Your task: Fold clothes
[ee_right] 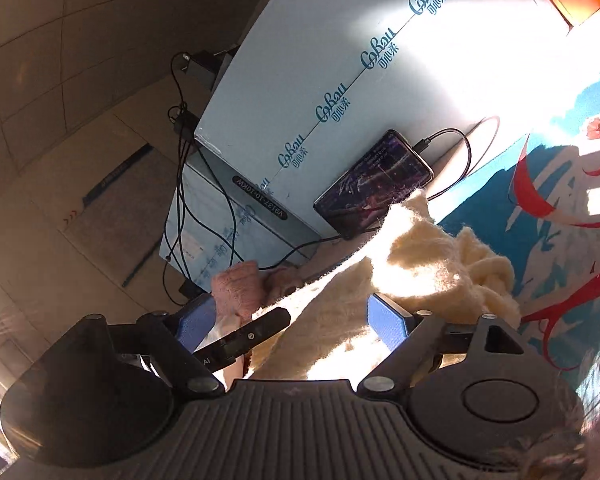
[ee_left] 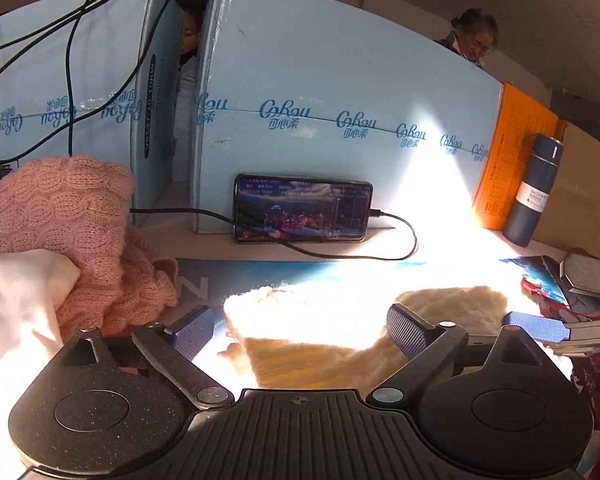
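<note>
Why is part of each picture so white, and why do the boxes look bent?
Left wrist view: hard sunlight washes out the cream knit garment and a wedge of the blue box; the fisheye lens bows the box edges. Right wrist view: the same glare burns out the box and the garment's top, while the left side stays dim.

Left tongs (ee_left: 300, 330) spread wide; right tongs (ee_right: 292, 324) likewise.

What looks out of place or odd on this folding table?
A phone leans against the blue box, screen lit, its charging cable looping onto the table beside the cream sweater. The pink sweater lies crumpled, not folded. Both grippers are open.
</note>
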`<action>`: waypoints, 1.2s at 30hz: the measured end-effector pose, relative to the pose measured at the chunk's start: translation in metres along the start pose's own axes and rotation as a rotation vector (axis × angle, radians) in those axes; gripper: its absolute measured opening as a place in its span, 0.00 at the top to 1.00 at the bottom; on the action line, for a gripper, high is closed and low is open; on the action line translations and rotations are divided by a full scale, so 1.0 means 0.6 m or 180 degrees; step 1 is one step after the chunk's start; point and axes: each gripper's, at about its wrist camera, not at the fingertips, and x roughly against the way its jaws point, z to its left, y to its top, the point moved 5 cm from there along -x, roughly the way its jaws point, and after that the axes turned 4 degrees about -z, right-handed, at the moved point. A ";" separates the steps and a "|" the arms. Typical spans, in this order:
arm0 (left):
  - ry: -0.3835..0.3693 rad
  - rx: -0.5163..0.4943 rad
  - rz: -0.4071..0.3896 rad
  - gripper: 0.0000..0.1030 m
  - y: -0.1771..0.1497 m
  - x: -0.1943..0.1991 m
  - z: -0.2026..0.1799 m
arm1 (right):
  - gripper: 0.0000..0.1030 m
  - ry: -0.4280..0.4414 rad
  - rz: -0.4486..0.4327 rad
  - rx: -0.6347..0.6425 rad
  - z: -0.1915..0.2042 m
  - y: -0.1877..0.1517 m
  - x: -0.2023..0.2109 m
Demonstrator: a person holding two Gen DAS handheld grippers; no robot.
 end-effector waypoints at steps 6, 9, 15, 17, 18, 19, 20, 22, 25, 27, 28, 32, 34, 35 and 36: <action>0.0099 -0.0130 0.0301 0.03 -0.031 -0.024 -0.009 | 0.20 -0.0124 0.0088 0.0109 -0.001 -0.004 -0.009; -0.0002 0.0104 0.0354 0.00 -0.035 -0.028 0.007 | 0.17 -0.0102 0.0056 0.0126 0.006 -0.005 -0.002; -0.0167 0.0377 0.0247 0.00 -0.033 -0.018 0.021 | 0.00 -0.0153 -0.0486 0.0326 0.055 0.002 0.068; -0.0311 0.0628 0.0127 0.00 -0.030 -0.011 0.033 | 0.00 -0.0312 -0.0664 0.0151 0.048 -0.004 0.107; -0.0340 0.0731 0.0074 0.00 -0.028 -0.008 0.039 | 0.00 -0.0415 -0.0724 0.0043 0.039 -0.009 0.126; -0.0347 0.0821 0.0027 0.00 -0.026 -0.006 0.045 | 0.00 -0.0527 -0.0787 -0.0079 0.028 -0.014 0.147; -0.0342 0.0861 0.0003 0.00 -0.024 -0.006 0.048 | 0.00 -0.0626 -0.0852 -0.0197 0.017 -0.019 0.168; -0.0317 0.0882 -0.0018 0.00 -0.024 -0.006 0.049 | 0.00 -0.0789 -0.0931 -0.0353 0.001 -0.031 0.198; -0.0395 0.0858 0.0069 0.00 -0.026 -0.014 0.043 | 0.00 -0.0903 -0.0737 -0.0451 -0.014 -0.048 0.209; -0.0404 0.0832 0.0107 0.00 -0.024 -0.020 0.043 | 0.00 -0.0887 -0.0560 -0.0460 -0.017 -0.054 0.196; -0.0409 0.0819 0.0126 0.00 -0.022 -0.024 0.044 | 0.00 -0.0893 -0.0487 -0.0444 -0.015 -0.054 0.187; -0.0427 0.0766 0.0202 0.00 -0.018 -0.037 0.045 | 0.00 -0.0877 -0.0138 -0.0422 -0.007 -0.055 0.142; -0.0424 0.0713 0.0235 0.00 -0.016 -0.044 0.044 | 0.00 -0.1090 0.0175 -0.0284 0.001 -0.057 0.113; -0.0411 0.0659 0.0245 0.00 -0.015 -0.049 0.043 | 0.00 -0.1127 0.0267 -0.0254 0.004 -0.058 0.102; -0.0397 0.0605 0.0256 0.00 -0.015 -0.053 0.042 | 0.00 -0.1119 0.0317 -0.0251 0.006 -0.058 0.093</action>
